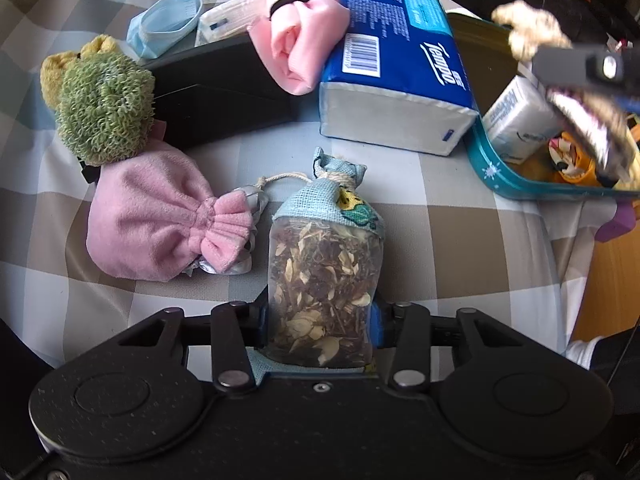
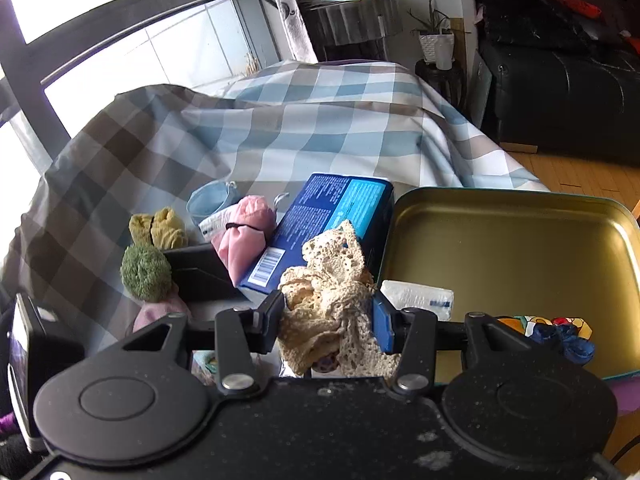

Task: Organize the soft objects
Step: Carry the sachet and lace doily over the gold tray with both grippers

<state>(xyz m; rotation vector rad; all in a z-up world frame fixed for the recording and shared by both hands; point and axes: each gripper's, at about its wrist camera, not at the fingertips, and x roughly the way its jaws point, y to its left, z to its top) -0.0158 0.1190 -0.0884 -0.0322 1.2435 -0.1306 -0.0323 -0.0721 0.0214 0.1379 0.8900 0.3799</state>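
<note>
Sachet: pinched low by left tongs, long axis pointing away, over the tabletop.
Lace: clamped in right tongs.
Tin: right of both, nearer right tongs.

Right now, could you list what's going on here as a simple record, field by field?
Surface: checked cloth
Left hand-held gripper: shut on sachet
Right hand-held gripper: shut on lace
Tin: open, beside tissue pack
In tin: small tissue packet
Loose on cloth: pink pouch, green puff, mask, pink roll
</note>
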